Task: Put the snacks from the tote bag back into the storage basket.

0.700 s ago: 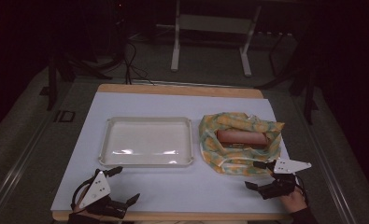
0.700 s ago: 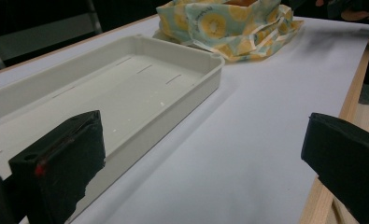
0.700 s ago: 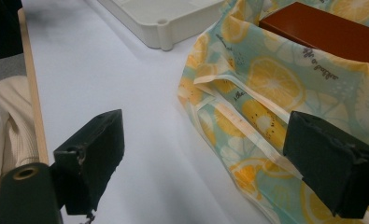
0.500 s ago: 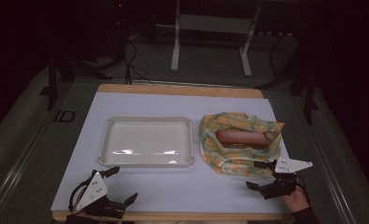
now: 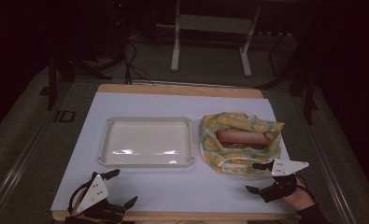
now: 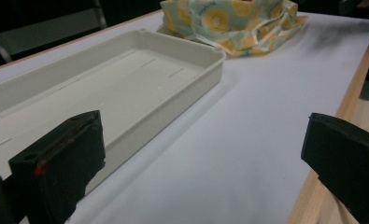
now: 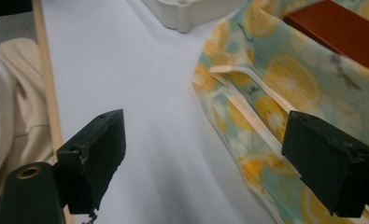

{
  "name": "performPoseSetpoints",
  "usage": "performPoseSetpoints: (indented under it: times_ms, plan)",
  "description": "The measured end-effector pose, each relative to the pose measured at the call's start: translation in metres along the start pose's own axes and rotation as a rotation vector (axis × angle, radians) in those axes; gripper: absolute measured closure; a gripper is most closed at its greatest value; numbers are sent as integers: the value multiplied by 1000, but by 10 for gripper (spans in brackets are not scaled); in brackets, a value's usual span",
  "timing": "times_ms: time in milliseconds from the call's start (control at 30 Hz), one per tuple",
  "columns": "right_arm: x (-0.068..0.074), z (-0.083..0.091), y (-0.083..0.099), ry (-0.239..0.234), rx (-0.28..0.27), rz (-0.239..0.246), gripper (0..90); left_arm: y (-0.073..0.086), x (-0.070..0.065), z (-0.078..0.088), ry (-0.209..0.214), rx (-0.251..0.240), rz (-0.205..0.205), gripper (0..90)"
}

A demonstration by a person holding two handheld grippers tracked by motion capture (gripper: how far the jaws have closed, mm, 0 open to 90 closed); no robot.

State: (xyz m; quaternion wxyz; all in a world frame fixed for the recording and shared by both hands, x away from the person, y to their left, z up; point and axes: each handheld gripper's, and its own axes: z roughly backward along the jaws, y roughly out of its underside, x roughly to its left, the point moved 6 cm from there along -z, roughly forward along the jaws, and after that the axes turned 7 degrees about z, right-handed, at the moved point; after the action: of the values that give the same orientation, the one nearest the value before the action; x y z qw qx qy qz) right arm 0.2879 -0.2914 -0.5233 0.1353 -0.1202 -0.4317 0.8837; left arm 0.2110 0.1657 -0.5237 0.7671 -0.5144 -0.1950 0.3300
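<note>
We see the lemon-print cloth bag [image 5: 240, 142] lying on the right half of the white table [image 5: 173, 186], with a reddish-brown block [image 5: 242, 137] resting in its folds. Our right gripper [image 5: 259, 178] sits at the bag's 6 o'clock, just beside its near edge, jaws released and wide with nothing between them; in the right gripper view the bag's strap [image 7: 247, 105] runs toward the far jaw. Our left gripper [image 5: 119, 187] rests at the table's near-left corner, at 7 o'clock from the bag and well apart, also released and empty. The cream tray [image 5: 108, 140] lies at the bag's 9 o'clock.
</note>
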Motion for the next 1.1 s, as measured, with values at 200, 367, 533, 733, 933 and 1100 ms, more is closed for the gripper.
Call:
performPoseSetpoints:
  times_ms: [200,367,533,733,933,1100]
  plan:
    - [-2,4,-16,0,-9,7,136,-1,-7,1,11,0,-13,0]
    - [-3,8,-29,-4,-21,47,136,-2,-10,3,4,-4,-22,0]
    - [-6,10,-42,-10,-36,82,139,-2,-12,3,8,-7,-24,0]
    - [-14,14,-59,7,-52,124,146,-2,-10,3,13,-8,-16,0]
    - [-28,21,-70,35,-71,143,152,-2,-10,2,19,-8,-21,0]
    - [-40,25,-77,53,-68,151,167,-2,-9,2,17,-8,-23,0]
